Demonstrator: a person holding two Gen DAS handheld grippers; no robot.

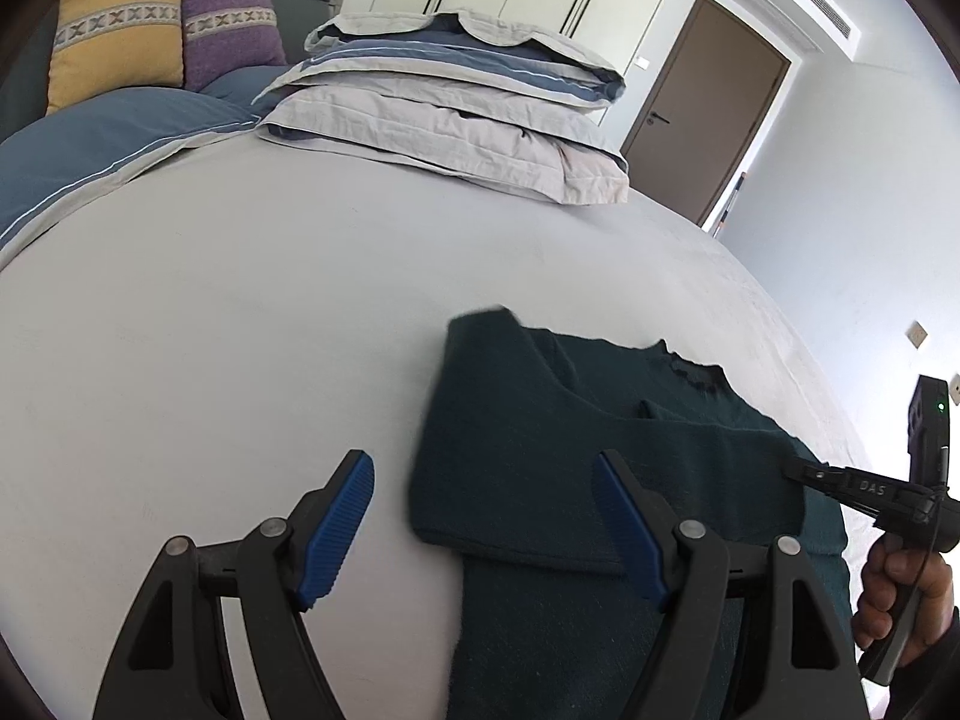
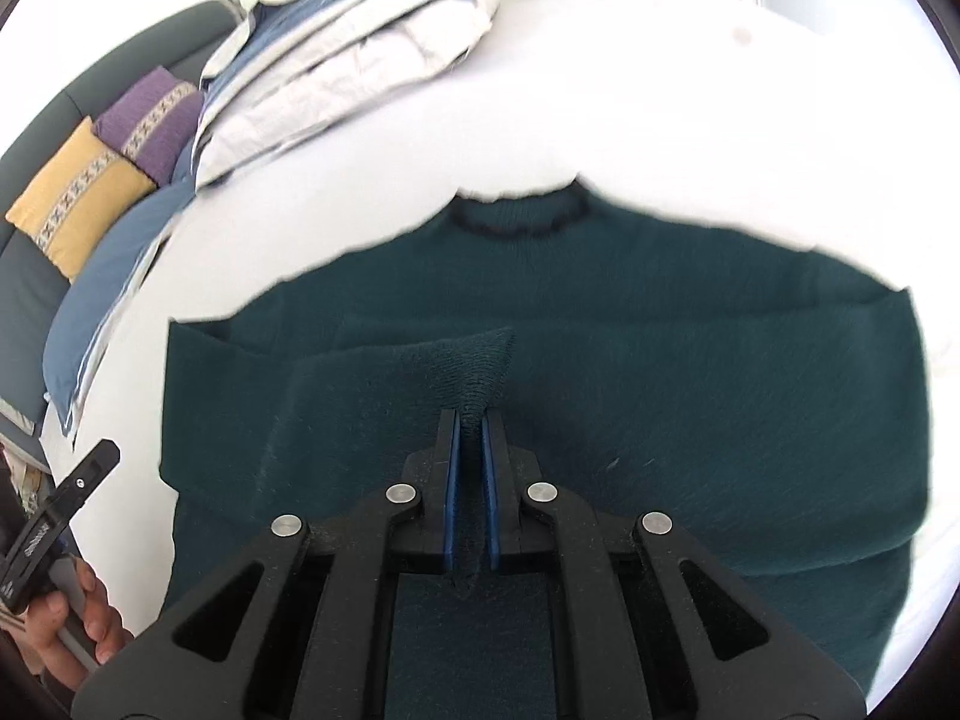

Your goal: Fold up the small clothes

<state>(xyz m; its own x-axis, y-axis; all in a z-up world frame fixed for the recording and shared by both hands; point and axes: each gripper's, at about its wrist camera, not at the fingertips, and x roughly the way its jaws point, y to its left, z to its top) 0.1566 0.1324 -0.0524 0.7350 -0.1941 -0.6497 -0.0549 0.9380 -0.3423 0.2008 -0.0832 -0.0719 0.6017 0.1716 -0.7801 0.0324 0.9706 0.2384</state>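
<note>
A dark green sweater (image 2: 600,360) lies spread on a pale bed sheet (image 1: 240,330), its neck pointing away from both tools and one sleeve folded across the body. The right gripper (image 2: 471,420) has its blue pads drawn together, pinching a raised ridge of the sweater's knit, apparently the ribbed cuff, that stands up just ahead of its fingertips; the rest of the garment spreads to either side and beneath it. The left gripper (image 1: 483,525) stands wide apart and holds nothing: its left finger is over bare sheet, its right finger over the sweater's near edge, and the garment's folded corner lies between and ahead of them. Whether the pads touch the fabric cannot be told. Off to the left gripper's right, the right tool's black nose reaches onto the sweater, a hand (image 1: 900,594) around its handle. Well beyond both tools sit a stack of folded bedding (image 1: 456,96) and two cushions (image 1: 168,24).
</note>
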